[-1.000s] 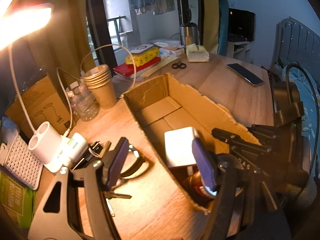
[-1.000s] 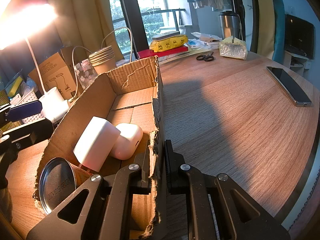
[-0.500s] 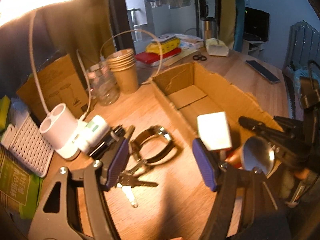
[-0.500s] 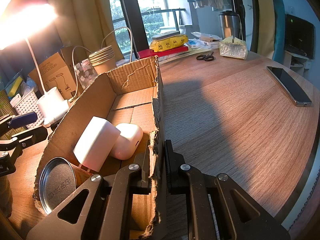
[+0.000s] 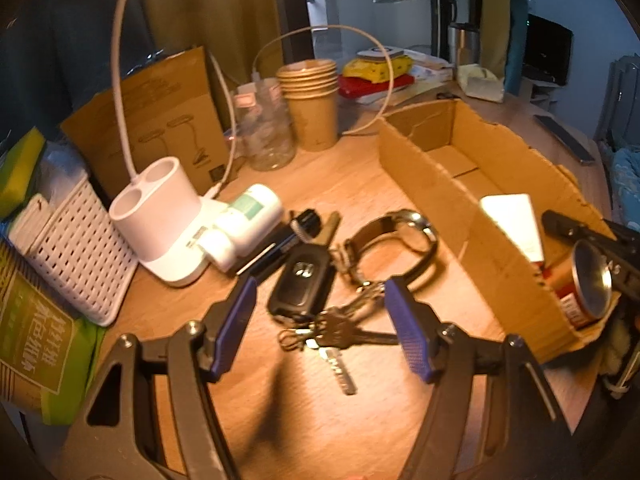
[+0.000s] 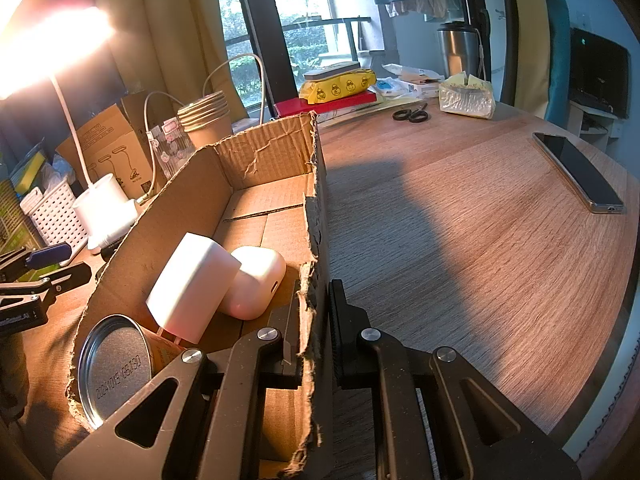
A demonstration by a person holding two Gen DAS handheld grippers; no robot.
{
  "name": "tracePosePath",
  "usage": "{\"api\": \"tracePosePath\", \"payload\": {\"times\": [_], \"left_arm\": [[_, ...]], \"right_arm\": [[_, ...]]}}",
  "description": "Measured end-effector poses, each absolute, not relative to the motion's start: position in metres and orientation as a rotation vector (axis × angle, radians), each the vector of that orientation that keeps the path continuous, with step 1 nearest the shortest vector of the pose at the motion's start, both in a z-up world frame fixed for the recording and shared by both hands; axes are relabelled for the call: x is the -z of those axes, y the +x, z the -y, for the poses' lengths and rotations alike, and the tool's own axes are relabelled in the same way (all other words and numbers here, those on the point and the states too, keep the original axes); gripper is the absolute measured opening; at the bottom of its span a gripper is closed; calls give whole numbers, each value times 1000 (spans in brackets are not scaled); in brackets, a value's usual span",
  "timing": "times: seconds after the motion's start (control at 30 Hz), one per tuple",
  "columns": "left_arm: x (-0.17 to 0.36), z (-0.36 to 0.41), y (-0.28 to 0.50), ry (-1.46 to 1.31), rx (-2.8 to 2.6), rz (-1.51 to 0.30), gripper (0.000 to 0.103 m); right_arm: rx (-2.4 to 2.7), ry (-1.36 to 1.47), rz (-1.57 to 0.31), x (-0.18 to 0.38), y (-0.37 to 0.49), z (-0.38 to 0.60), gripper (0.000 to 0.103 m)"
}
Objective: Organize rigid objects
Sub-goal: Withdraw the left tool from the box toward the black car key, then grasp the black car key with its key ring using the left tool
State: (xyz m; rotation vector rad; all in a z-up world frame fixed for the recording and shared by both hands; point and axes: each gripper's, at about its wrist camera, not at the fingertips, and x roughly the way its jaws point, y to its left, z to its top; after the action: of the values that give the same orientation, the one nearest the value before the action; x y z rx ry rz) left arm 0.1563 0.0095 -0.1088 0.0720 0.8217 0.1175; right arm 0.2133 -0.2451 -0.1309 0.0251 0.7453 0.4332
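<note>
Your left gripper [image 5: 320,316] hung open over the keys [image 5: 332,328] and car fob [image 5: 302,284] on the surface [image 5: 320,420]. Your right gripper [image 6: 316,320] pinched the cardboard box [image 6: 260,168] wall; the box lay at 2 o'clock from the keys.

A lived-in home room is indicated, likely a bedroom or study. A wooden desk [image 6: 460,240] is seen ahead of the right claw [image 6: 316,344], backed by a curtained window [image 6: 304,20] with clothes hung beside it. A lit desk lamp [image 6: 48,36], stacked paper cups [image 5: 310,92], a phone [image 6: 576,172] and scissors [image 6: 410,114] are noted beyond.
</note>
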Motion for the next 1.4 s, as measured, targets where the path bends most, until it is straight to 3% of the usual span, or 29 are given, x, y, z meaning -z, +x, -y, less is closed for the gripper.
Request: {"api": "tracePosePath", "payload": {"times": [1.0,1.23,1.4], "left_arm": [[138,-32,185,106,-56,-879,67],[145,-28,192,111,-32,-917,53],[150,-27,195,107,-17,-926,50]], "right_arm": [[-433,25,-745,130,213,245,11],[-433,25,-745,130,214,245,11],[-433,25,-745,131,214,245,11]]}}
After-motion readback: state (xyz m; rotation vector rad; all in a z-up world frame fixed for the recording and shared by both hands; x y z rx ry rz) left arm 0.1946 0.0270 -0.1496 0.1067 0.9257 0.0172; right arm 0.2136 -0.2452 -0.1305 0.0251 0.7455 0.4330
